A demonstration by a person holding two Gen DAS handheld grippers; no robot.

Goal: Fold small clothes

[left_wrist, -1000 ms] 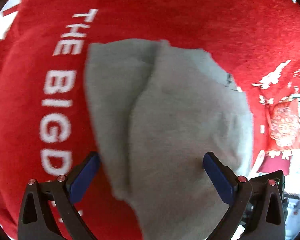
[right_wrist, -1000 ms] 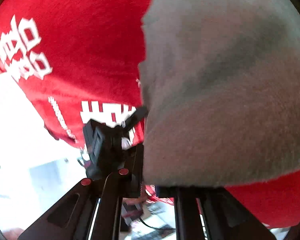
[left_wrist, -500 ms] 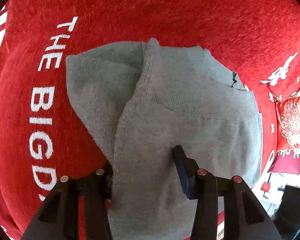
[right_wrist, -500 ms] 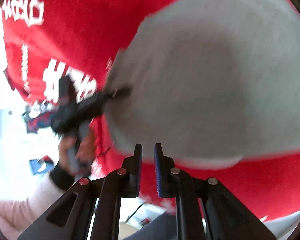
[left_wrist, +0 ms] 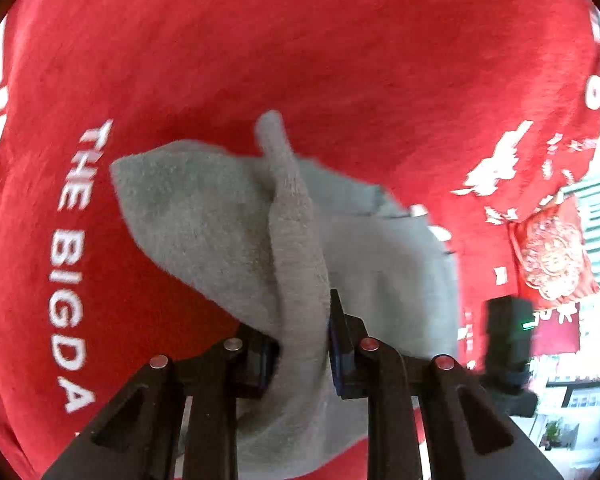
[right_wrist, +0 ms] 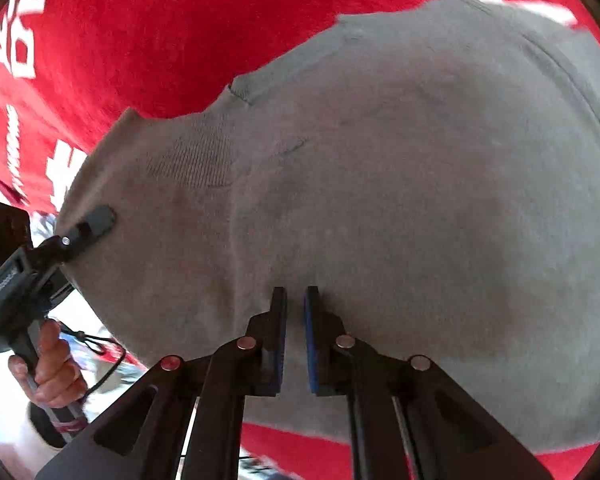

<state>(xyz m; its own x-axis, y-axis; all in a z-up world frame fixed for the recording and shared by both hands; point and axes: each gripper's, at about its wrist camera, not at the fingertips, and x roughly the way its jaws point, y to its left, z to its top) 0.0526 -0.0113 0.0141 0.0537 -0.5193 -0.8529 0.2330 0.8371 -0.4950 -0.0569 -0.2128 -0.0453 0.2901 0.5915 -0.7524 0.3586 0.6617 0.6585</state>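
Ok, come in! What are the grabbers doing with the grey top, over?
Left gripper closing on a pinched ridge of the grey top. Right gripper shut, empty, over the top. Top lies on the red cloth. Nothing in the way, over.

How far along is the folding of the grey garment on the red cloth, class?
Done: the grey garment lies spread on the red cloth. In hand: the left gripper is closing on a raised ridge of its edge; the right gripper is shut over it, empty. Left: carrying the fold across and flattening.
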